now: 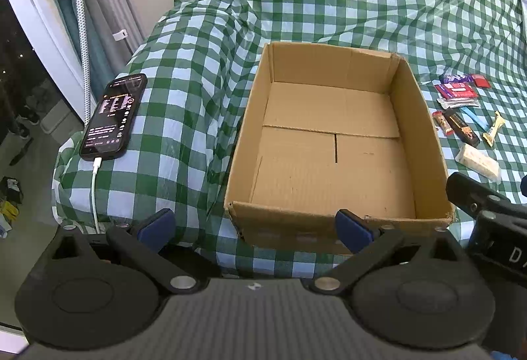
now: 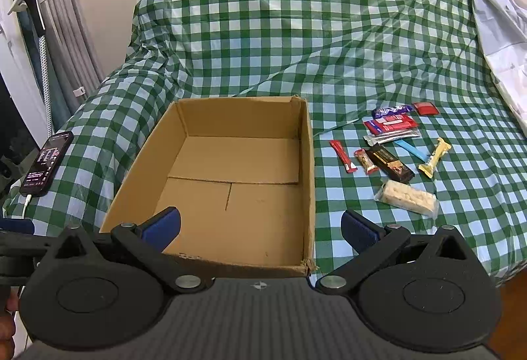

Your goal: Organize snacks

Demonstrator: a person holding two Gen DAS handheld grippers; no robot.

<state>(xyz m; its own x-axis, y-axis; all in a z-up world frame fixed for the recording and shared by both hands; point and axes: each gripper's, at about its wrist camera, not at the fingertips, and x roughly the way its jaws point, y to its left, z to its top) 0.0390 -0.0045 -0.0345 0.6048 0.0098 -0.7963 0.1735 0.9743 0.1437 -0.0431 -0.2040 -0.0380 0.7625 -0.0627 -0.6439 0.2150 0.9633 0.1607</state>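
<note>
Both grippers — left gripper (image 1: pixel 255 226), right gripper (image 2: pixel 262 228) — released, cardboard box (image 2: pixel 308 162) bare inside, snacks (image 2: pixel 395 146) beside it

left tool (image 1: pixel 253 226) | black linkage arms, blue pads, silver pivot screws | right tool (image 2: pixel 260 228) | same

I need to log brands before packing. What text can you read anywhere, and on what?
"D": white letter on the right gripper's black body, rest cut off.
Phone screen: text too small.
Snack wrappers: print blurred, unreadable.
Cardboard box: no print visible.
</note>
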